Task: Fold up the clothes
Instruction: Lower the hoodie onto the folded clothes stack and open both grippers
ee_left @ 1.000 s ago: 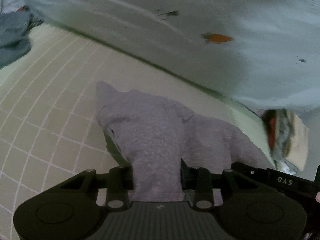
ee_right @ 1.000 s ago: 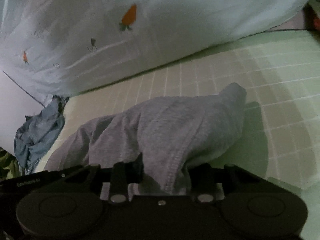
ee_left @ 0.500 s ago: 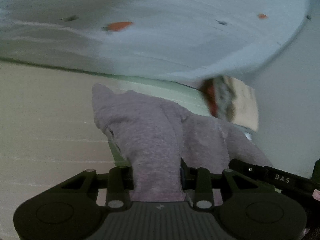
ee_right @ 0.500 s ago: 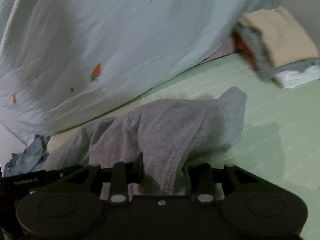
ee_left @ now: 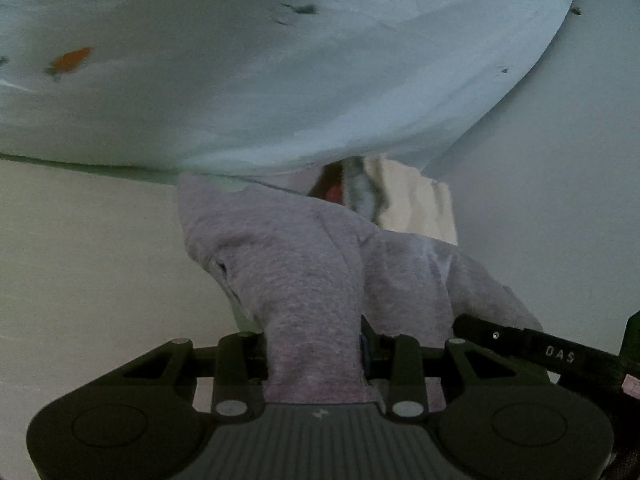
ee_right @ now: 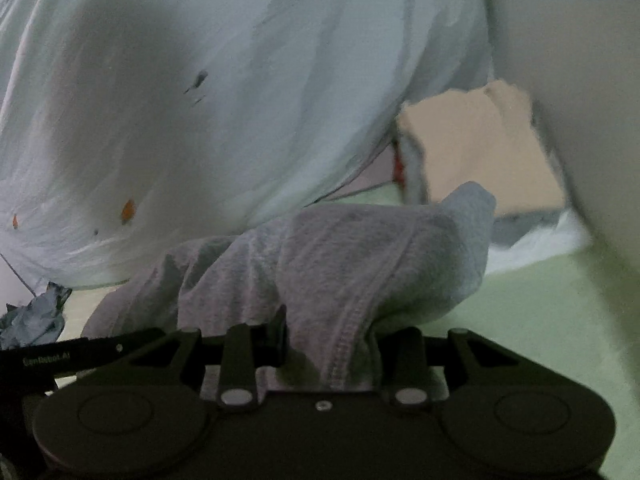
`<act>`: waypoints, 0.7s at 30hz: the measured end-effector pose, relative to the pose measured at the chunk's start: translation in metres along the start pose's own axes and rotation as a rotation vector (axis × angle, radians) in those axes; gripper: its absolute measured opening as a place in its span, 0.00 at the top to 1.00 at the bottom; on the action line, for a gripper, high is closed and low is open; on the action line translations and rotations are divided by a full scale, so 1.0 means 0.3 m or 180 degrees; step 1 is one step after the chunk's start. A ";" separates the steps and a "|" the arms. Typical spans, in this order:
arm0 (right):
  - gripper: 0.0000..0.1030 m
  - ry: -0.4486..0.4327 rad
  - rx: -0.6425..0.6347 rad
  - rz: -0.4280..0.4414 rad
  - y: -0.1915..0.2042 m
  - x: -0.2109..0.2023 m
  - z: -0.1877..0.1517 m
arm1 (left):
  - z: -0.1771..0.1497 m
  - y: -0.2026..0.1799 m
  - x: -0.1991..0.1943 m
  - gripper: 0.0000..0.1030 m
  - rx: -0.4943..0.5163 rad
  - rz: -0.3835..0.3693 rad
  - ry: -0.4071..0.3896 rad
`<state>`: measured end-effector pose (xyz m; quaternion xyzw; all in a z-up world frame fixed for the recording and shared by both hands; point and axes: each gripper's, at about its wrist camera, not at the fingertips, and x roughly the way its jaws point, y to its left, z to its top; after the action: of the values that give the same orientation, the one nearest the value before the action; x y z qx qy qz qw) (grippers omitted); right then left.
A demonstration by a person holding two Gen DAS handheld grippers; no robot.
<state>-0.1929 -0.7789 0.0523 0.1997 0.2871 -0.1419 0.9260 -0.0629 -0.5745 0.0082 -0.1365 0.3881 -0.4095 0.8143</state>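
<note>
Swinging toward the far right corner of the green mat [ee_left: 72,248], the left wrist view has lost the grid of lines it showed a second ago, and the folded stack [ee_left: 404,200] that sat at the right edge of the frame now lies almost dead ahead. The left gripper [ee_left: 314,344] stays pinched on a bunch of the grey garment [ee_left: 288,264], which rises from between its fingers and droops forward, lifted rather than spread out. I judge this a carry toward the stack, not a fold. The carrot-print sheet [ee_left: 280,80] overhangs the mat's far edge; open mat lies to the left.

From the right wrist view, the beige-topped stack [ee_right: 480,148] has come much closer than a second ago and now sits just beyond the garment's far tip [ee_right: 468,216]. The right gripper [ee_right: 328,344] is clamped on the stitched hem of the same garment [ee_right: 344,256]. Bare mat [ee_right: 540,320] lies open to the right. A blue cloth [ee_right: 36,320] lies crumpled at the far left edge, well apart. Little room remains ahead before the stack and the pale wall [ee_right: 580,60] behind it.
</note>
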 end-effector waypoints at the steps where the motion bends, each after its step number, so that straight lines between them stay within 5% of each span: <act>1: 0.66 -0.0017 -0.0019 -0.0002 -0.054 -0.002 0.036 | 0.010 -0.043 0.042 0.64 -0.0007 -0.0022 -0.0025; 12: 0.66 -0.0631 -0.0493 -0.0287 -0.466 0.086 0.522 | 0.356 -0.399 0.544 0.59 0.0336 -0.0375 -0.0377; 16: 0.46 -0.0652 -0.0430 -0.0555 -0.621 0.305 0.642 | 0.435 -0.390 0.829 0.48 0.0435 0.0155 -0.0175; 17: 0.38 -0.0563 -0.0340 -0.0703 -0.662 0.379 0.651 | 0.440 -0.372 0.906 0.48 0.0417 0.0312 -0.0037; 21: 0.29 -0.0097 0.0046 -0.1017 -0.805 0.608 0.617 | 0.418 -0.295 1.039 0.40 0.0424 0.0515 0.0290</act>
<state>-0.0512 -1.1021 0.0152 0.1560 0.3001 -0.2925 0.8945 0.0942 -0.8828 -0.0232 -0.0316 0.4063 -0.3731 0.8335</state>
